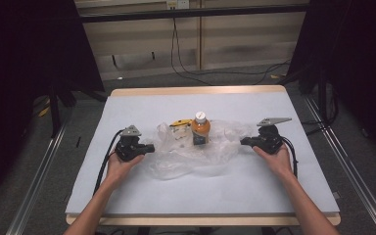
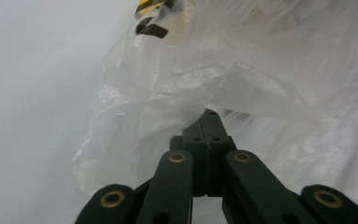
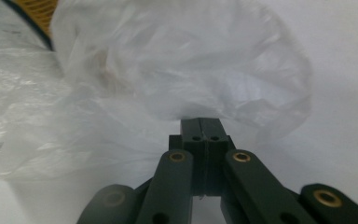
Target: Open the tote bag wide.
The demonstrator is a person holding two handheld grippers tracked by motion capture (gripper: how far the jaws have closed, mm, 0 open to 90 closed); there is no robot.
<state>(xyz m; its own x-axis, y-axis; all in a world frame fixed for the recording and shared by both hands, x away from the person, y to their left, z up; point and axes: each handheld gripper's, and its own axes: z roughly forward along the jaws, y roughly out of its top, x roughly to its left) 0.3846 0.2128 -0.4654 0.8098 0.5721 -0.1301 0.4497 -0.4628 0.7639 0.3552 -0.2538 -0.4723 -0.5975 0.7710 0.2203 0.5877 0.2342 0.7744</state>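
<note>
A person is standing at the table (image 1: 127,196), which is covered in a pale sheet, and is holding one gripper in each hand at either end of a crumpled clear plastic bag (image 1: 196,152). The bag is lying near the middle of the table, spread between the two tools, with the left gripper (image 1: 151,148) at its left edge and the right gripper (image 1: 243,142) at its right edge, both pointing inward toward each other. An orange bottle (image 1: 200,128) with a white cap is standing upright in the middle of the bag, roughly midway between the grippers and well apart from both. Just left of the bottle, a small yellow and black item (image 1: 180,123) is lying against the plastic; I cannot tell what it is. In the left gripper view, the jaws are pressed together with a fold of the bag (image 2: 200,88) gathering right at their tips, so that gripper is pinching the film. In the right gripper view, the jaws are likewise clamped tight, and the bag (image 3: 182,65) is bunching up directly at their tips, caught between them. Both forearms are reaching in from the near edge of the table.
</note>
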